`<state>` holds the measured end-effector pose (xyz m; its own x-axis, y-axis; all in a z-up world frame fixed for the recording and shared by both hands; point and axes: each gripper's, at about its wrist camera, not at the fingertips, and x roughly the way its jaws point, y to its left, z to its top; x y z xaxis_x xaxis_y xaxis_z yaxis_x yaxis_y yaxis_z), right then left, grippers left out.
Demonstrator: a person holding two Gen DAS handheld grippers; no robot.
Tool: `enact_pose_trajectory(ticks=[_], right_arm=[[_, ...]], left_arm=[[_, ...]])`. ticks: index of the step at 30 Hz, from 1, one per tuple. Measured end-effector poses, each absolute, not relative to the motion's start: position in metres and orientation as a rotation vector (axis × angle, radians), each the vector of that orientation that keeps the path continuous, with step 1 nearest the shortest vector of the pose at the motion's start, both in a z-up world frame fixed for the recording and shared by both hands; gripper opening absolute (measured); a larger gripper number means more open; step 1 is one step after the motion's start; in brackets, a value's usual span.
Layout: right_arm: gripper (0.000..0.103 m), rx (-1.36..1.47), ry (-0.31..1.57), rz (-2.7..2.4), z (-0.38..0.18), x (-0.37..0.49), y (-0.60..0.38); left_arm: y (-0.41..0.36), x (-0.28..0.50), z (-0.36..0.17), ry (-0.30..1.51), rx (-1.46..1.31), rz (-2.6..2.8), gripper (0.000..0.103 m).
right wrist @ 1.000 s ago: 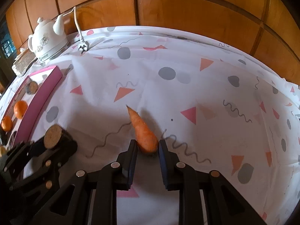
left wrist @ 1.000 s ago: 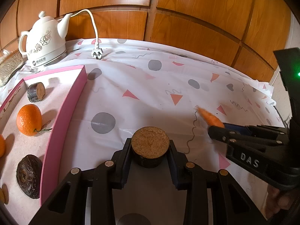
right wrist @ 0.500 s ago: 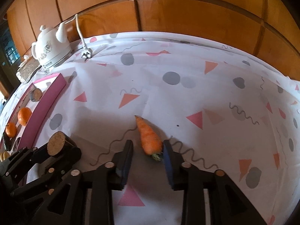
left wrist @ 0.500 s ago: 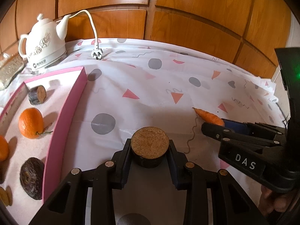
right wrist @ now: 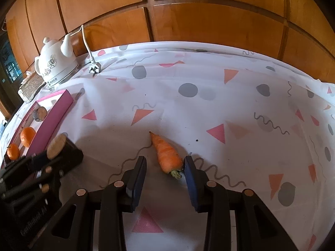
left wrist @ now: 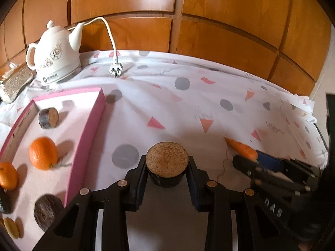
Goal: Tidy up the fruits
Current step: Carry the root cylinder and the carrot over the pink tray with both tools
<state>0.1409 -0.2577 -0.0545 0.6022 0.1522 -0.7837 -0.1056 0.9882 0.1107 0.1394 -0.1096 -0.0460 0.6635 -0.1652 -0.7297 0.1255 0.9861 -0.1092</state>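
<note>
— Left gripper [left wrist: 167, 175]: clamped on a dark cut stub [left wrist: 166, 163], level above the cloth, likely bound for the pink tray [left wrist: 83, 146] with the tangerines [left wrist: 43, 153].

— Right gripper [right wrist: 164, 171]?

— Jaws apart, low, straddling the carrot [right wrist: 166, 153] lying on the tablecloth [right wrist: 209, 115]; probably lining up a pinch.

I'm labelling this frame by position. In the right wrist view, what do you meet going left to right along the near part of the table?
Small orange → left gripper holding the dark cut-end chunk → carrot lying between the right gripper's open fingers.
</note>
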Motion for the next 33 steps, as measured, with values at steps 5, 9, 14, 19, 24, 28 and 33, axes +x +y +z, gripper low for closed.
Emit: enact_pose_trajectory(ticks=[5, 9, 14, 19, 24, 28, 33], right_arm=[[0.037, 0.066, 0.909, 0.15, -0.055, 0.141, -0.259], [0.037, 0.077, 0.909, 0.154, -0.056, 0.141, -0.26], [0.037, 0.096, 0.908, 0.16, -0.055, 0.142, -0.262], [0.041, 0.092, 0.908, 0.169, -0.053, 0.141, -0.262], [0.041, 0.048, 0.906, 0.184, -0.05, 0.145, -0.261], [0.04, -0.005, 0.91, 0.196, -0.05, 0.148, -0.257], [0.022, -0.053, 0.91, 0.176, -0.05, 0.141, -0.252]], left_arm=[[-0.105, 0.157, -0.05, 0.871, -0.059, -0.122, 0.035], [-0.101, 0.162, -0.056, 0.882, -0.08, -0.112, 0.035], [-0.103, 0.168, -0.056, 0.885, -0.068, -0.107, 0.035], [-0.108, 0.178, -0.053, 0.882, -0.057, -0.113, 0.035], [-0.111, 0.18, -0.059, 0.892, -0.04, -0.11, 0.035], [-0.11, 0.18, -0.059, 0.891, -0.037, -0.109, 0.035], [-0.106, 0.179, -0.057, 0.888, -0.053, -0.12, 0.035]])
